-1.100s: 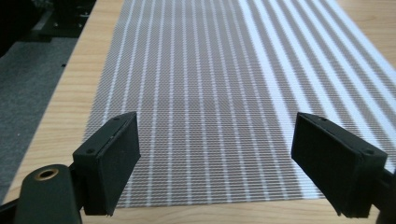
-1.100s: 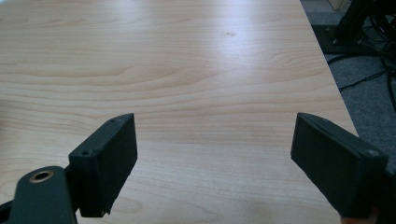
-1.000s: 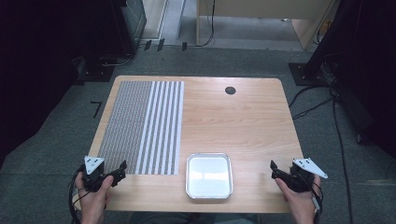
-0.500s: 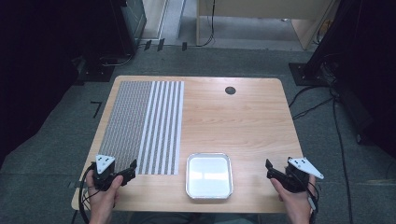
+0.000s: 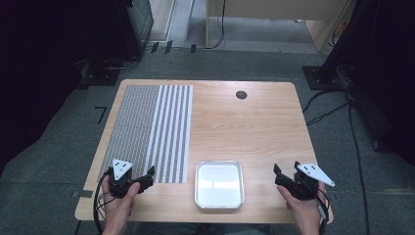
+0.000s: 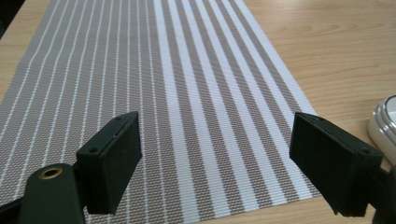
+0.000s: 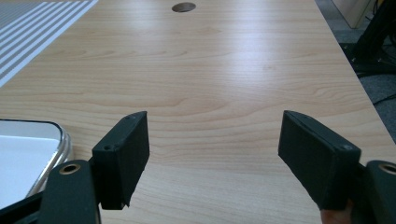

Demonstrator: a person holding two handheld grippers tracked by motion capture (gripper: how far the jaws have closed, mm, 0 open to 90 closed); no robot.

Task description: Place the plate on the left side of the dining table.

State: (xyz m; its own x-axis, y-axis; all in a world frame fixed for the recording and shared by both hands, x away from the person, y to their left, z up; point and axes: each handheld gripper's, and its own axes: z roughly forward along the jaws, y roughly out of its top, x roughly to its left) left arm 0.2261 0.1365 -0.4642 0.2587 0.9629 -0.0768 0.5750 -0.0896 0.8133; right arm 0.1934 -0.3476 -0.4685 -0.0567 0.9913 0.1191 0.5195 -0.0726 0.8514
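A grey placemat with white stripes (image 5: 151, 129) covers the left part of the wooden table (image 5: 249, 132). An empty square metal tray (image 5: 219, 183) sits near the front edge, in the middle. My left gripper (image 5: 148, 177) hovers over the mat's near right corner; in the left gripper view it (image 6: 215, 158) stands open over the mat (image 6: 187, 70), nothing between its jaws. My right gripper (image 5: 277, 175) is to the right of the tray. In the right gripper view it (image 7: 215, 154) is open over bare wood with an empty gap, and its jaws have just been closing a little.
A dark round cable hole (image 5: 241, 94) lies near the table's far edge. The tray's rim (image 6: 385, 123) shows at the right of the left gripper view and at the lower left (image 7: 28, 158) of the right gripper view. Cables and furniture legs stand on the floor around the table.
My left hand has moved right, from the table's left edge onto the mat's near corner. My right hand has drifted slightly left toward the tray.
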